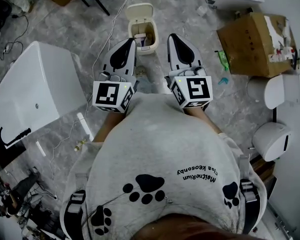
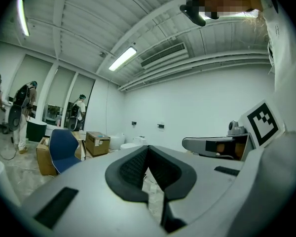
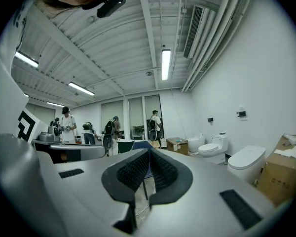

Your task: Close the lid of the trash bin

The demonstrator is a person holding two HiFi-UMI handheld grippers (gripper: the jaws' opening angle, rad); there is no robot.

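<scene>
A small cream trash bin (image 1: 149, 30) stands on the marble floor ahead of me, its lid (image 1: 139, 10) tipped up and back, with some waste showing inside. In the head view both grippers point level toward it, side by side. My left gripper (image 1: 130, 42) is shut and empty, its tip over the bin's near left corner. Just right of the bin is my right gripper (image 1: 173, 36), also shut with nothing in it. The left gripper (image 2: 148, 150) and right gripper (image 3: 149, 152) views look over the closed jaws into the room; the bin is hidden below them.
A white tub (image 1: 35, 84) lies at the left and an open cardboard box (image 1: 255, 44) at the right. White toilet parts (image 1: 271, 141) stand beyond it, cables (image 1: 97, 44) trail on the floor. Several people (image 3: 66, 125), a blue chair (image 2: 64, 149) and toilets (image 3: 214, 148) are further off.
</scene>
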